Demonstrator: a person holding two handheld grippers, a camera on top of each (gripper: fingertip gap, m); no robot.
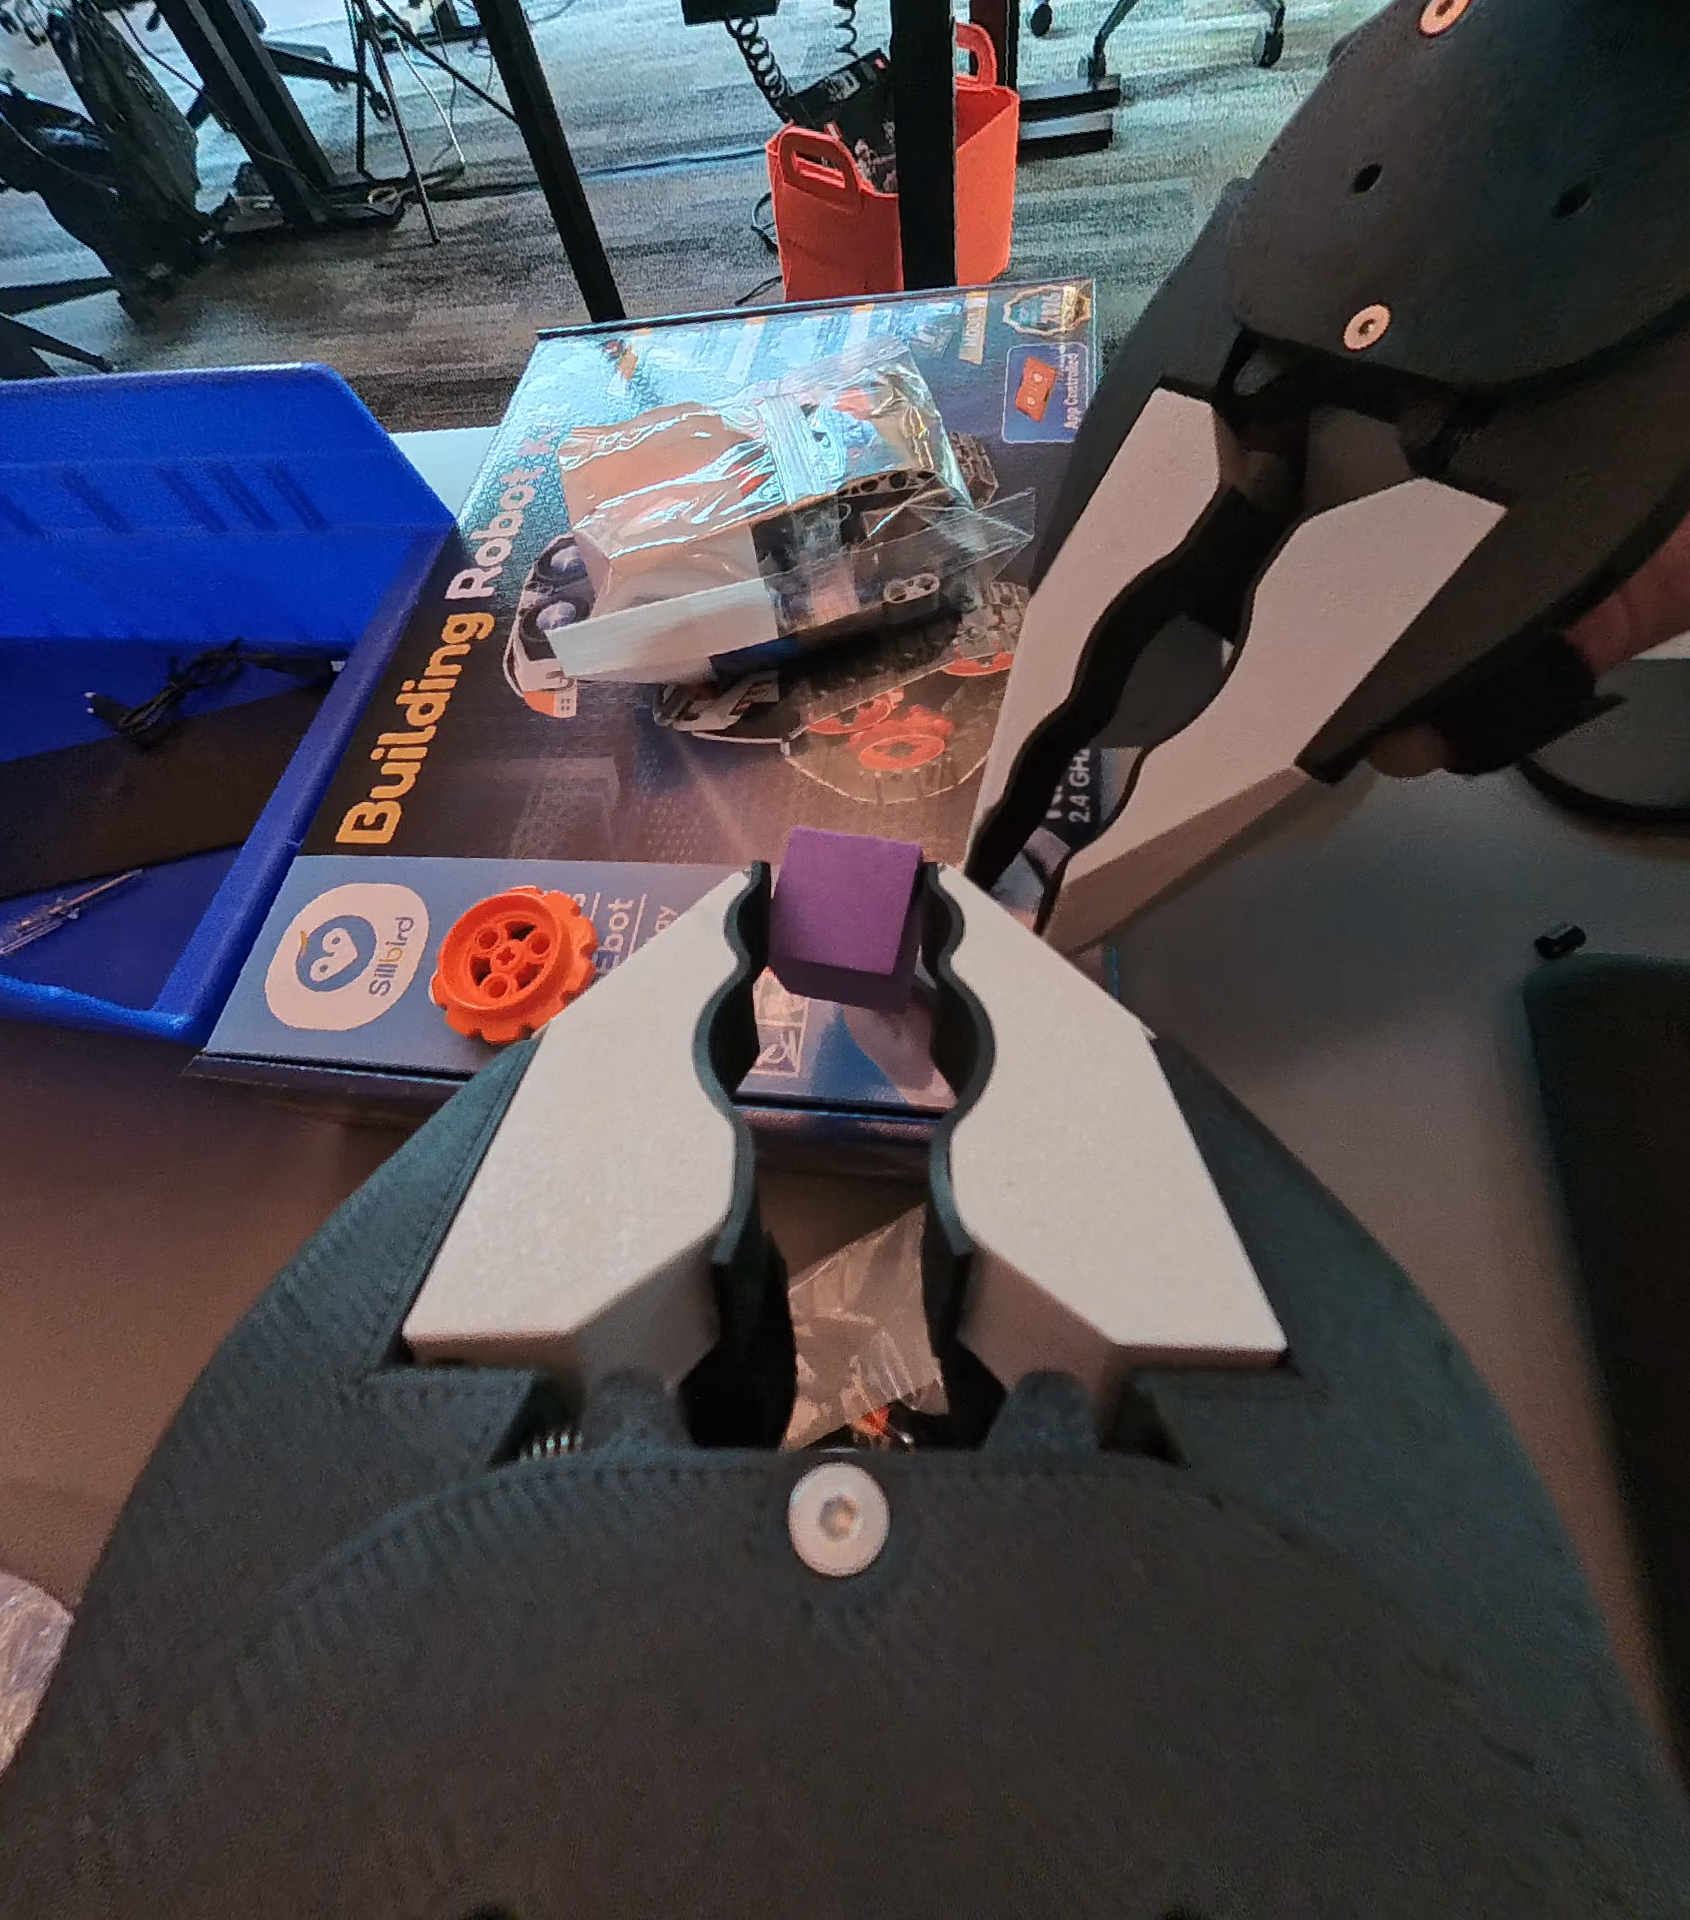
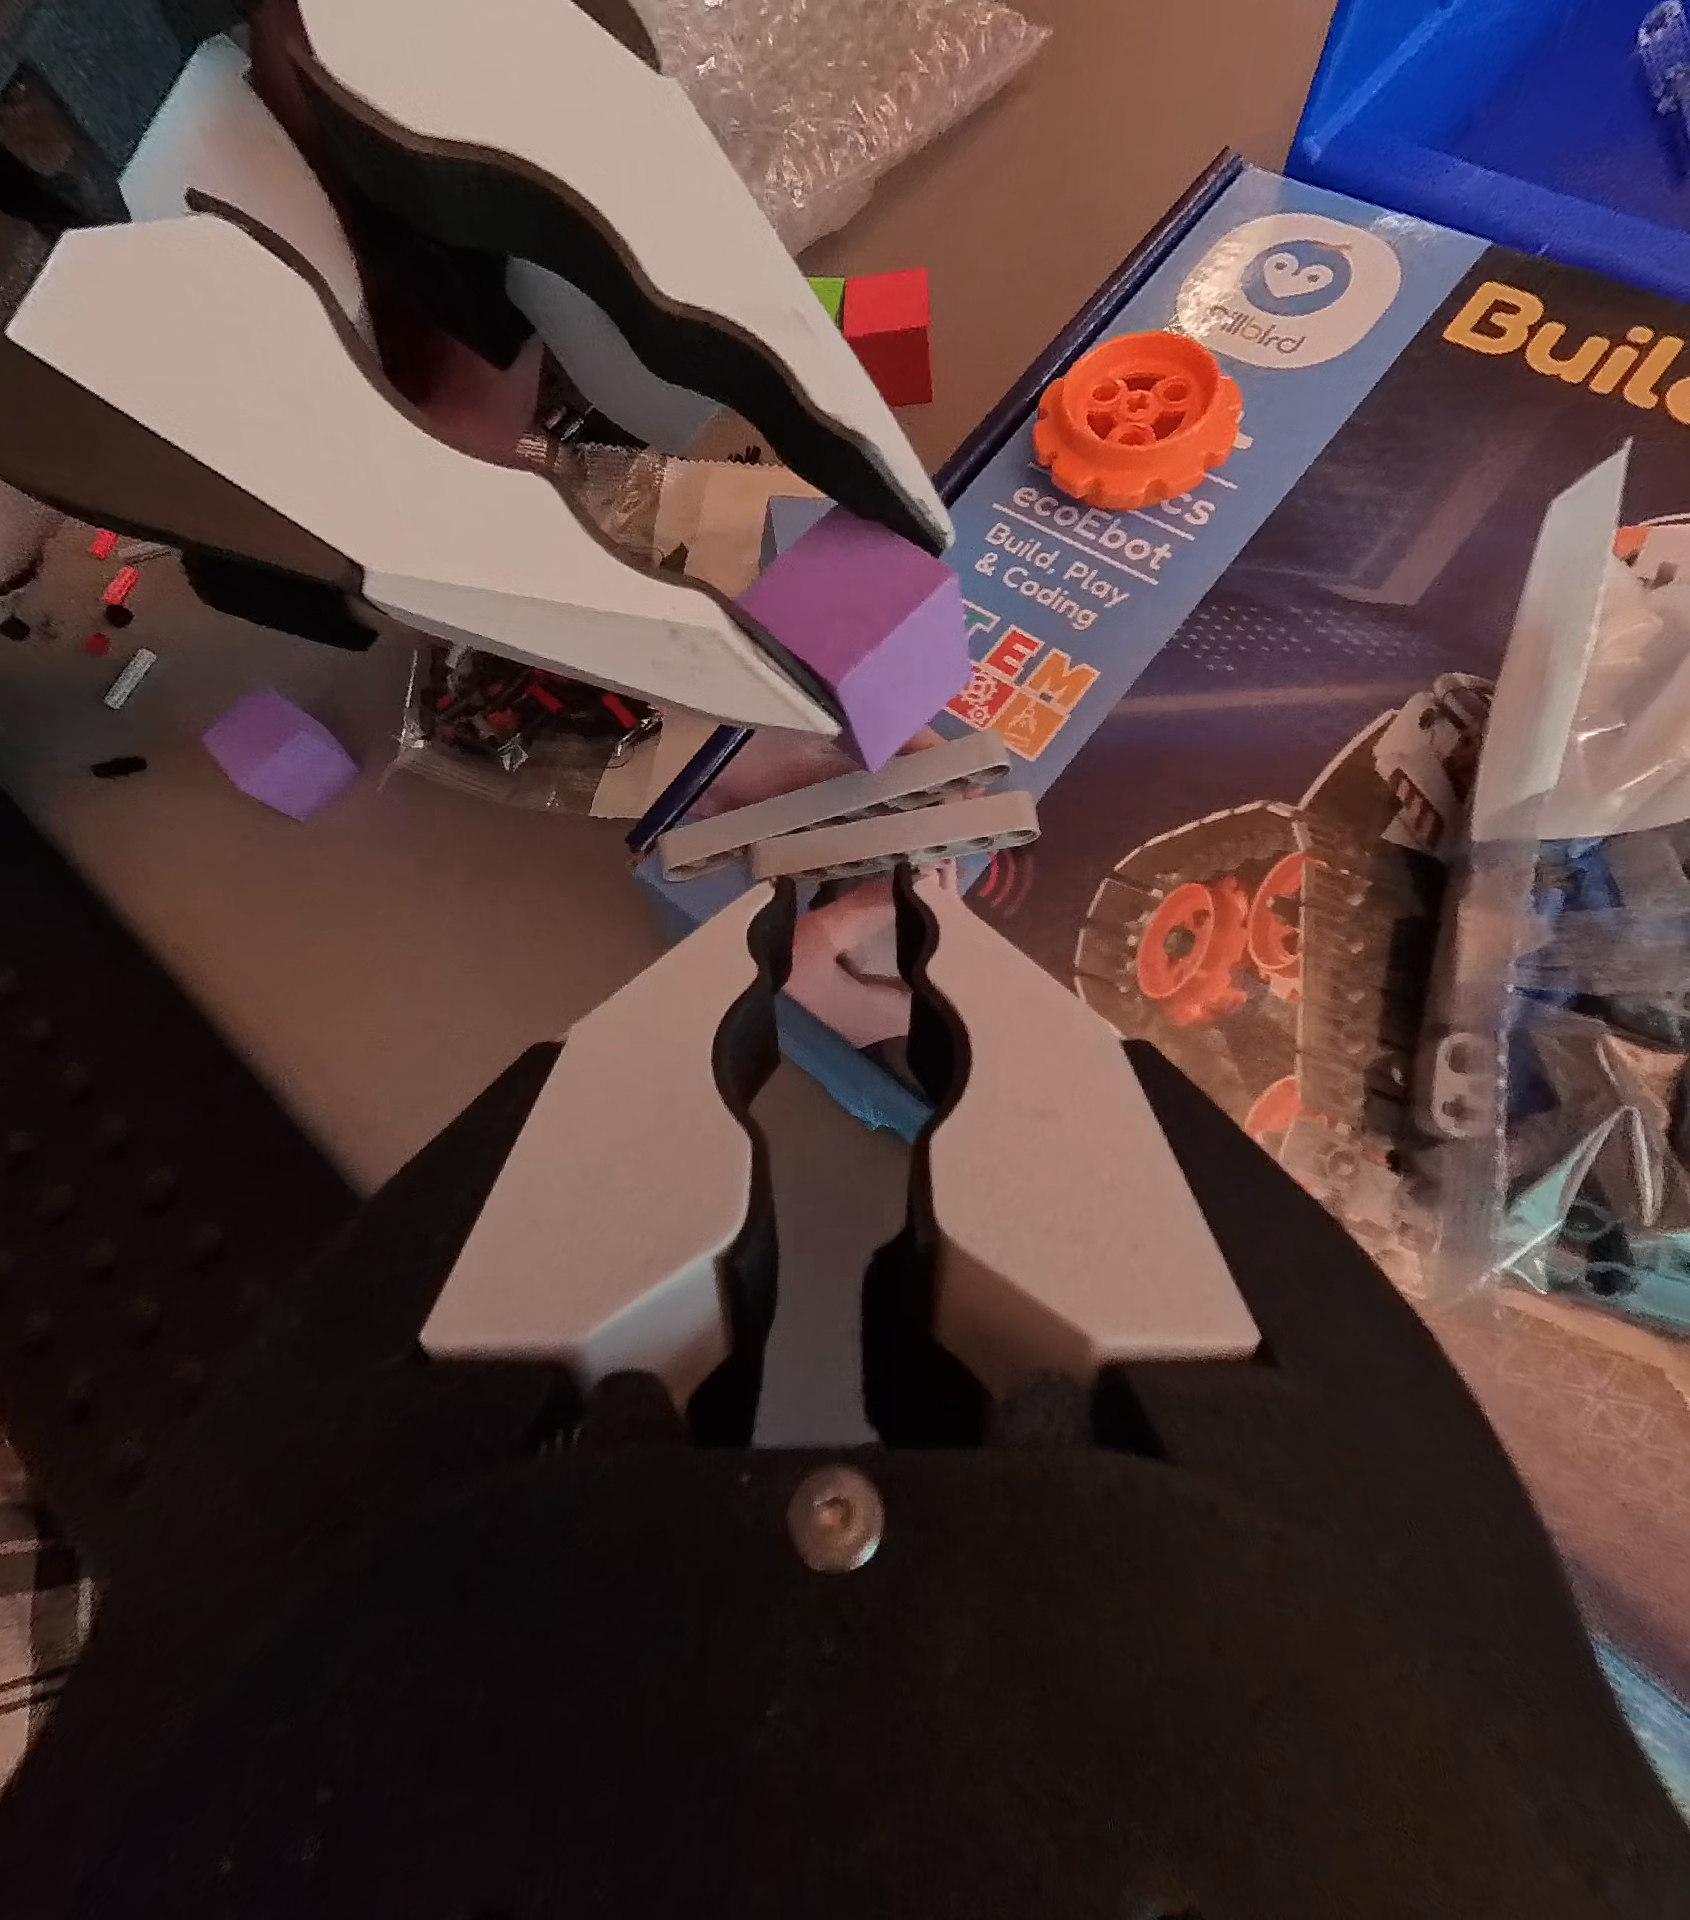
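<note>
My left fingers (image 1: pixel 846 914) clamped on a purple cube (image 1: pixel 846 920) above the kit box (image 1: pixel 508 748), my right fingers (image 2: pixel 841 904) pinching two grey beams (image 2: pixel 851 821) at the box corner, orange wheel (image 2: pixel 1132 416) lying nearby on the box lid.

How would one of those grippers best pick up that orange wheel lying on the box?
The orange gear wheel lies flat on the box lid, hub holes facing up. Probably best to come straight down from above and pinch across its toothed rim, one finger each side; the space beside it looks free, and the teeth should resist slipping.
</note>
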